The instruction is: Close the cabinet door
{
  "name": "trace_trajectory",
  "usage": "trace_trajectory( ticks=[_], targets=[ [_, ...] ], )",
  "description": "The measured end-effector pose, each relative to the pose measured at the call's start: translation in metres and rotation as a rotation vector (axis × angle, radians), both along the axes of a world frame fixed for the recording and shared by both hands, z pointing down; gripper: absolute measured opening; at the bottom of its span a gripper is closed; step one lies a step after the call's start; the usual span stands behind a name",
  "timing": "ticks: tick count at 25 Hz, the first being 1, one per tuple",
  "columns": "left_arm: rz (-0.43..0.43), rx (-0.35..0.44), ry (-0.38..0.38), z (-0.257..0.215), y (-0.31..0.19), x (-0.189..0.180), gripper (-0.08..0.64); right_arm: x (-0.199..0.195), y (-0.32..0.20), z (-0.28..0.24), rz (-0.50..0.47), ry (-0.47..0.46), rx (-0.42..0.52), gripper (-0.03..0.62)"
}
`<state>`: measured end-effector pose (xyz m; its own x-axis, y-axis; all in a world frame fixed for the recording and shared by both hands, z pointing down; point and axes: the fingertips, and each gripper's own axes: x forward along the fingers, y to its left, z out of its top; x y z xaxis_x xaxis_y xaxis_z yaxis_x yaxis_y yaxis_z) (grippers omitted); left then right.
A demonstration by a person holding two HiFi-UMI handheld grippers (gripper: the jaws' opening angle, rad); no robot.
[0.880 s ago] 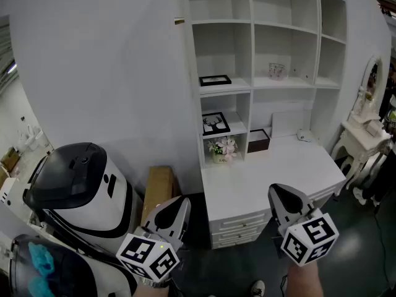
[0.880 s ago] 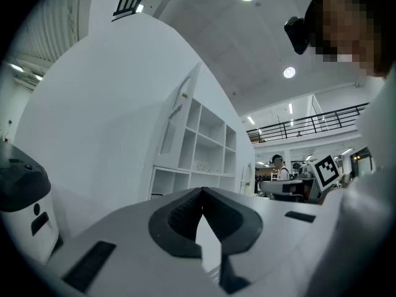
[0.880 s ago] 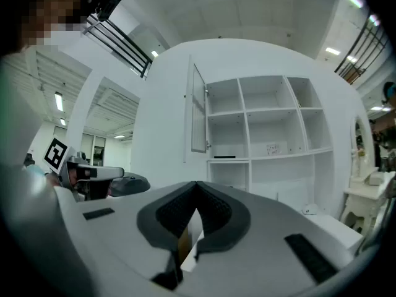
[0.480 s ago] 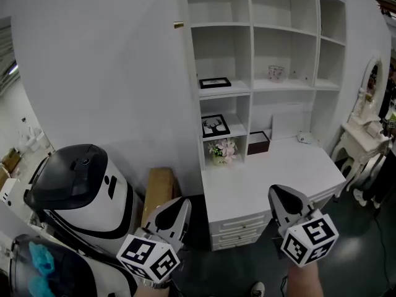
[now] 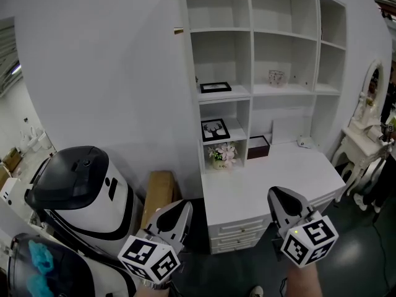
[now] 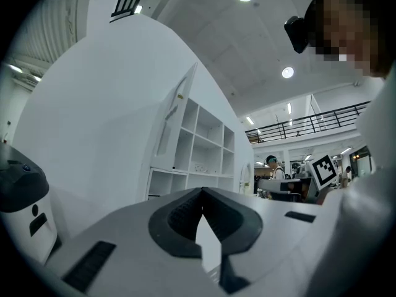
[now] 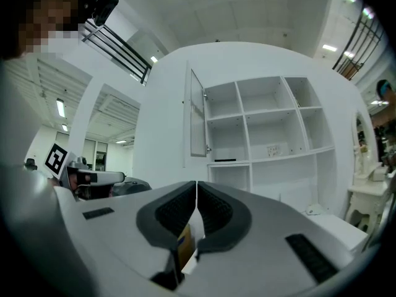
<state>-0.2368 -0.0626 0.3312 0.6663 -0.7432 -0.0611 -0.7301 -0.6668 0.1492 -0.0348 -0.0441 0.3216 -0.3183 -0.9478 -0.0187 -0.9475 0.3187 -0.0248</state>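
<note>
Both grippers sit at the bottom of the head view, held level and pointing at the shelving.
- Left gripper (image 5: 181,205): jaws together, nothing between them; its own view shows the tips meeting (image 6: 202,191).
- Right gripper (image 5: 279,194): jaws together too, with only a hairline seam between the pads and nothing held (image 7: 196,185).
- The white framed cabinet door (image 7: 197,112) stands swung open, seen nearly edge-on in the right gripper view, centre frame. It hangs at the left edge of the tall white open-shelf unit (image 5: 284,36), level with the upper-left cubbies. It is also visible in the left gripper view, left of centre (image 6: 177,111). Both grippers are well apart from it.
- Shelves: a flat black picture frame (image 5: 215,87), a clear glass cup (image 5: 276,77), a black-framed deer print (image 5: 215,129).
- The white table with drawers (image 5: 266,178) is at centre frame under the shelves. At its back are a small pot of pale flowers (image 5: 222,154) and a dark brown box (image 5: 258,145).
- Lower left: a white machine with a black domed lid (image 5: 80,187), with a tan cardboard box (image 5: 158,193) just beside it.
- Right edge: a white dressing table with an oval mirror (image 5: 366,125).
</note>
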Motion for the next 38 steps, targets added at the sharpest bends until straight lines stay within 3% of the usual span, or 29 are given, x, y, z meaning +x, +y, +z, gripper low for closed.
trace_trajectory(
  ticks=[9, 27, 38],
  targets=[
    [-0.018, 0.001, -0.016, -0.004, 0.000, 0.017, 0.005, 0.012, -0.008, -0.001, -0.046, 0.013, -0.003, 0.006],
    [-0.139, 0.005, 0.000, -0.019, -0.013, 0.063, 0.005, 0.063, -0.043, -0.021, -0.170, 0.000, 0.022, 0.006],
    [-0.176, -0.034, -0.023, 0.005, -0.025, 0.122, 0.006, 0.110, -0.062, 0.000, -0.235, 0.003, 0.000, 0.005]
  ],
)
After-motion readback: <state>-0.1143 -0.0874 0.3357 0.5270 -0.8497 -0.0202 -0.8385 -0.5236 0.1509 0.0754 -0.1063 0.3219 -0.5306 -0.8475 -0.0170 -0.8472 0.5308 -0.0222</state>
